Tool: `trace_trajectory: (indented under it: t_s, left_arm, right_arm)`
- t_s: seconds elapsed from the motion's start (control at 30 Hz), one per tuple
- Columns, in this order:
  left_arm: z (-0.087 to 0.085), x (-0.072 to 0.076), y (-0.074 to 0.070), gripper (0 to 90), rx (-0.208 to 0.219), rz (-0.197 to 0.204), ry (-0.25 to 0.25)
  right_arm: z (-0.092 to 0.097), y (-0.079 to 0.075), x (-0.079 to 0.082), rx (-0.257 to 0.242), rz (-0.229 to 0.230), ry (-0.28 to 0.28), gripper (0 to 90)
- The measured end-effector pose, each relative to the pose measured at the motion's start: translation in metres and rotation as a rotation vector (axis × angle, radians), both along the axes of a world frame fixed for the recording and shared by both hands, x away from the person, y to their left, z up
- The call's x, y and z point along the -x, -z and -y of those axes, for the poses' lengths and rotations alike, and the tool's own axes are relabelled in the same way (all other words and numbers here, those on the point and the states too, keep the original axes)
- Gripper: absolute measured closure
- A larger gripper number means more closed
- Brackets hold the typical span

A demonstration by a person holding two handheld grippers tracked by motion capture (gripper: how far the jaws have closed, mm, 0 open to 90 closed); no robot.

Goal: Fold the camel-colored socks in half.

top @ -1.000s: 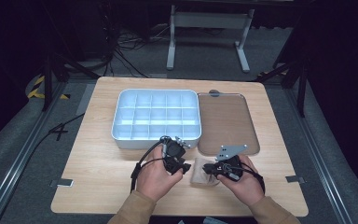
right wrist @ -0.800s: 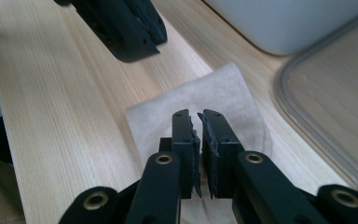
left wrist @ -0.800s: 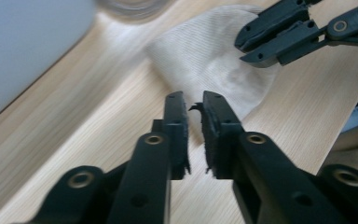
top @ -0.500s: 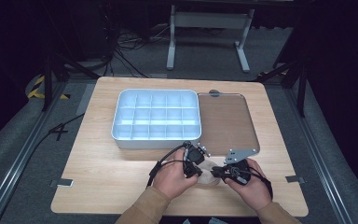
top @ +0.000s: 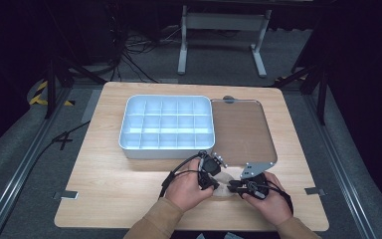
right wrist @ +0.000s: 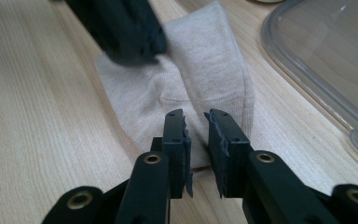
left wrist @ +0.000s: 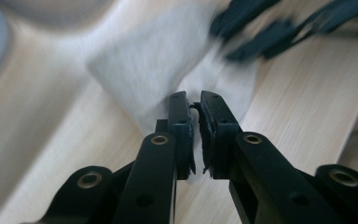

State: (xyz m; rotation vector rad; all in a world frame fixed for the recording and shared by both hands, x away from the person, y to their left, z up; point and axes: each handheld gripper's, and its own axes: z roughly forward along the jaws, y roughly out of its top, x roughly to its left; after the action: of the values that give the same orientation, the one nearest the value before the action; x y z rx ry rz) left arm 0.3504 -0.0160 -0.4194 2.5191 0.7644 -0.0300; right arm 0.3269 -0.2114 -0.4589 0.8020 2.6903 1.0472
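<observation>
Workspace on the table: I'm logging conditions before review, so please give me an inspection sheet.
Surface: wooden table, bare around the work.
Job's things: beige folded cloth lying flat near the front edge.
Clutter: white compartment tray, compartments look empty; clear lid beside it.
Grippers: left gripper shut on the cloth's edge; right gripper just opening, over the cloth.
Cables: black cable from the left gripper.
Surroundings: grey floor, metal stand.

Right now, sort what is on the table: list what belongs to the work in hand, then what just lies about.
In the work:
- beige folded cloth, lying on the table between both grippers
- left gripper, jaws nearly shut at the cloth's edge
- right gripper, jaws slightly apart over the cloth

Lying about:
- white compartment box, compartments look empty
- clear lid, flat beside the box
</observation>
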Motion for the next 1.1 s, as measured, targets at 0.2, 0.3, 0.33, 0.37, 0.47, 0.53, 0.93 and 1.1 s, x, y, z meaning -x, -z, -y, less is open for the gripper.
trace_trajectory:
  t_s: [0.2,0.3,0.33,0.37,0.47,0.53,0.93,1.1]
  left_arm:
    - [0.004,-0.007,0.001,82.6,-0.005,0.106,-0.062]
    - [0.008,-0.013,0.013,85.0,-0.073,0.065,-0.083]
    - [0.008,-0.013,0.015,85.7,-0.085,0.061,-0.086]
    - [0.009,-0.014,0.017,86.2,-0.097,0.048,-0.093]
    - [0.009,-0.014,0.018,87.0,-0.108,0.035,-0.105]
    - [0.008,-0.015,0.019,89.1,-0.115,0.019,-0.116]
    - [-0.004,-0.015,0.013,83.9,-0.028,-0.027,-0.138]
    - [-0.015,-0.011,0.002,78.6,0.023,0.009,-0.147]
  right_arm:
    - [-0.003,0.001,-0.001,0.003,0.039,-0.047,76.6]
    - [-0.002,0.002,0.0,-0.002,0.051,-0.065,75.7]
    - [-0.001,0.002,0.001,-0.005,0.055,-0.071,74.9]
    - [0.0,0.002,0.001,-0.005,0.059,-0.071,74.4]
    - [0.001,0.001,0.003,0.001,0.063,-0.071,74.3]
    - [0.003,0.002,0.005,0.015,0.061,-0.069,75.2]
    - [0.01,0.005,-0.001,0.01,0.047,-0.057,76.8]
    - [0.015,-0.002,-0.001,0.017,0.072,-0.02,80.9]
